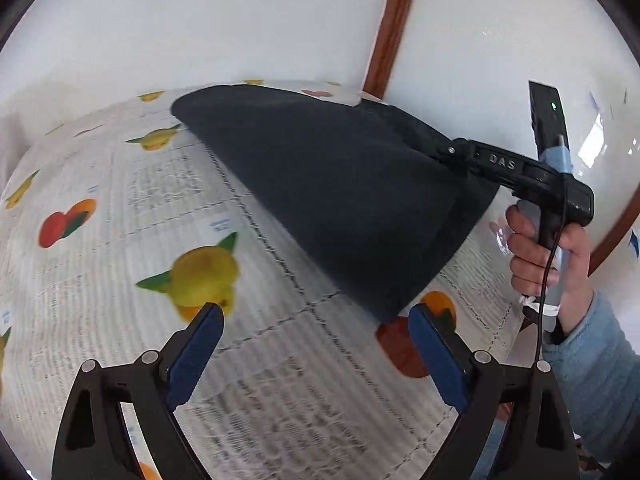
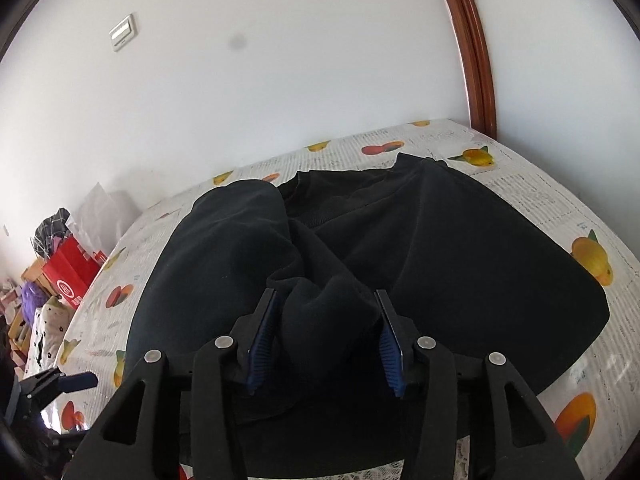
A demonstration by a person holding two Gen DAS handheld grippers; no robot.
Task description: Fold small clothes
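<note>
The right claw (image 2: 325,334) stands partly open with a bunched fold of the black garment (image 2: 420,248) lying between its blue pads (image 2: 262,340); the pads do not seem to press the cloth, so I judge the hold released or nearly so. The left claw (image 1: 316,356) is open and empty, hovering above the fruit-printed cloth (image 1: 120,200) on the counter, with the garment's near corner just beyond its right fingertip. From the left wrist view the right claw (image 1: 444,152) sits at the garment's far right edge, held by a hand (image 1: 548,256).

The garment lies spread on the counter with one part laid over the middle. I judge the folding begun but unfinished: the shape is broad and rumpled, needing more folds.
</note>
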